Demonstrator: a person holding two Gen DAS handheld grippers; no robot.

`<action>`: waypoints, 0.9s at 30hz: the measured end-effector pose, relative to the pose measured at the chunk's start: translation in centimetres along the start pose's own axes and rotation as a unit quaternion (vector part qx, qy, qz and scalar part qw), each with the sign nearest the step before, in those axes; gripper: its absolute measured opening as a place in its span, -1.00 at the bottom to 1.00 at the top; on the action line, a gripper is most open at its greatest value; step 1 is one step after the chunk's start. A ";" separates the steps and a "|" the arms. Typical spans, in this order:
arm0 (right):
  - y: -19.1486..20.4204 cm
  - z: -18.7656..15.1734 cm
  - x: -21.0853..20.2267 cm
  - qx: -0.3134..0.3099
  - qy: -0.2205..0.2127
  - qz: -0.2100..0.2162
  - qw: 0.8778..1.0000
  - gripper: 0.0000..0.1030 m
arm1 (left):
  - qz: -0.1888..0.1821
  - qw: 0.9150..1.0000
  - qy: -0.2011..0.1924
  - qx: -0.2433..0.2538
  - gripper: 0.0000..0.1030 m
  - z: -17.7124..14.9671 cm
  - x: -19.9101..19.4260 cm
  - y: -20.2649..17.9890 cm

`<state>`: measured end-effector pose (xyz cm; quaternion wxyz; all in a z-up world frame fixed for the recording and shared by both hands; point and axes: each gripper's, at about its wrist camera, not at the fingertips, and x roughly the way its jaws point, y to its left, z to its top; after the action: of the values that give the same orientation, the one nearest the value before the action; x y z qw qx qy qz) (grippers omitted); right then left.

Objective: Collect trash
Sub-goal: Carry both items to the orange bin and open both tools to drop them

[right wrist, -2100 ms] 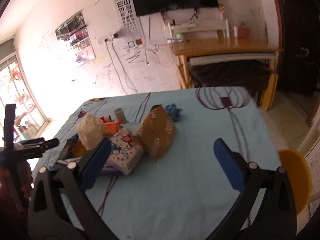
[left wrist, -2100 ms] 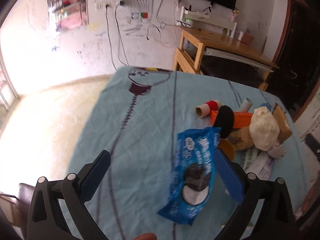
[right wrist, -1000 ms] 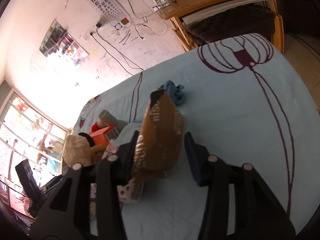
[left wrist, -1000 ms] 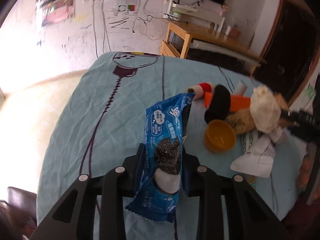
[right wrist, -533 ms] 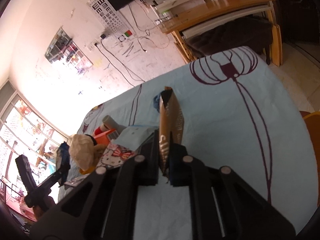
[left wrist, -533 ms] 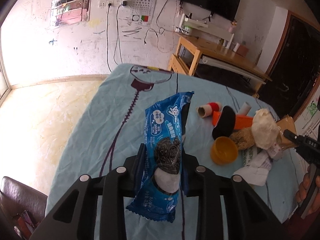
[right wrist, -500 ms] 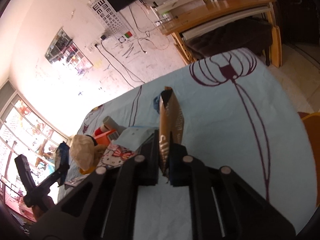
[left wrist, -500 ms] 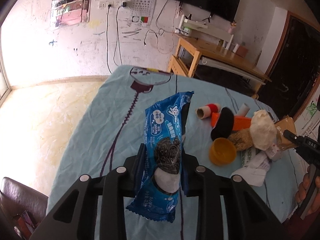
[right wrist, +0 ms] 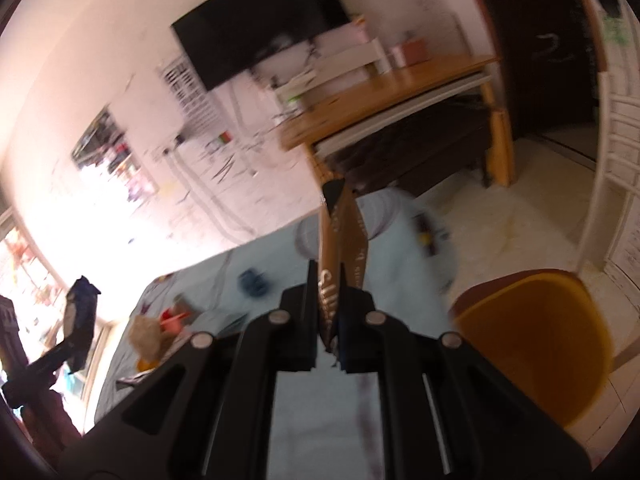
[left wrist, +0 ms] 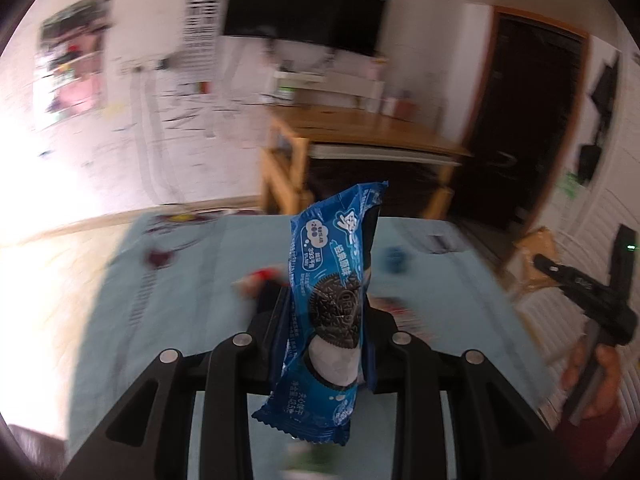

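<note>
The left gripper (left wrist: 326, 332) was squeezed tight on a blue cookie wrapper (left wrist: 334, 304). The wrapper stood up between the two black fingers (left wrist: 266, 334), with its top end high above them and its bottom end hanging down below. It was held up in the air over the table with the light blue cloth (left wrist: 192, 308).

The right gripper (right wrist: 329, 314) was pinched shut on a brown wrapper (right wrist: 340, 248). That wrapper stood up too, thin side toward the camera, and poked well past the fingertips. It hung above the cloth near the table's edge, close to an orange chair (right wrist: 536, 340) that stood just beside that edge.

A little heap of other trash (right wrist: 160, 332) lay on the cloth toward the far left side of the table, too blurry to name piece by piece. A small blue thing (right wrist: 252, 282) lay apart from the heap, nearer the far edge. Behind the table stood a wooden desk (right wrist: 384, 108) against the wall, under a black screen (right wrist: 260, 24).
</note>
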<state>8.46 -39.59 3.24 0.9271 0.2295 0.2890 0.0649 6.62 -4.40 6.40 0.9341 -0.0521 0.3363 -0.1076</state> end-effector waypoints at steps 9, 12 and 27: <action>-10.2 2.3 -0.9 0.055 0.008 -0.060 0.997 -0.86 | -0.131 0.986 0.061 0.083 -0.50 2.6 4.9 -16.5; -12.3 2.0 -0.2 0.048 0.037 -0.081 0.995 -0.86 | -0.154 0.979 0.092 0.101 -0.50 2.3 7.7 -20.9; -17.4 0.0 3.3 0.073 0.123 -0.124 0.982 0.22 | -0.120 0.962 0.194 0.147 -0.50 -1.4 19.1 -31.5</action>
<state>10.94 -54.14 -6.51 0.8660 0.2494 0.4312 -0.0438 14.76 -39.59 -1.12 0.8283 0.0676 0.4830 -0.2756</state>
